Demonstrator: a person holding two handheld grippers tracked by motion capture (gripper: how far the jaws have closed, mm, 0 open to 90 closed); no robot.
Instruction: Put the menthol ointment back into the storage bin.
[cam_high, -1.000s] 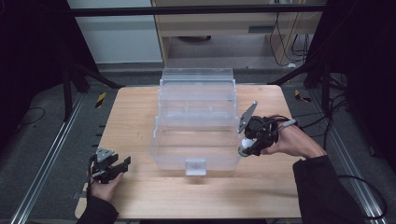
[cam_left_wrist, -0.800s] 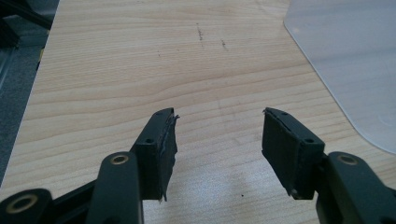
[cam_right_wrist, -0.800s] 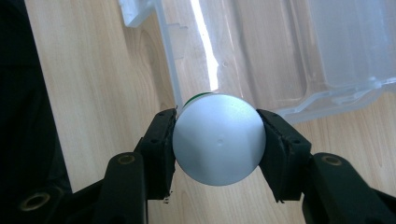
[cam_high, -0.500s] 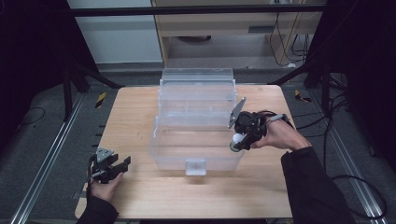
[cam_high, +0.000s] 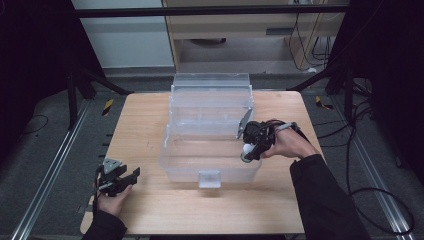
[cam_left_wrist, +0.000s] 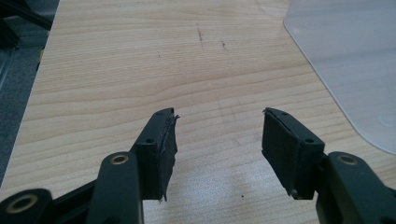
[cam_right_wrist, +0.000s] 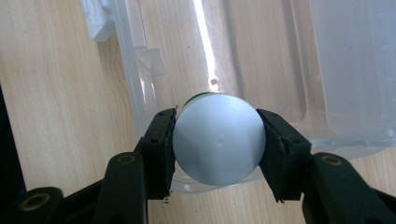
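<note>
A big wooden table (cam_high: 150, 125) sits in the middle of the high view, with dark floor and black frame legs all around it. On the table stands a clear plastic box (cam_high: 210, 132) with stepped parts, running from the middle up toward the top of the picture. A small clear latch (cam_high: 209, 178) sticks out on its near wall.

At the right of the box, the right gripper (cam_high: 248, 151) hangs over the box's near right corner. Its jaws are squeezed tight on a small white round bottle (cam_right_wrist: 217, 138) with a bit of green at its far rim. The bottle is above the box's rim, looking down into the box.

At the lower left, the left gripper (cam_high: 125, 179) rests near the table's edge, well apart from the box. Its jaws are spread wide with nothing between them, just bare wood.
</note>
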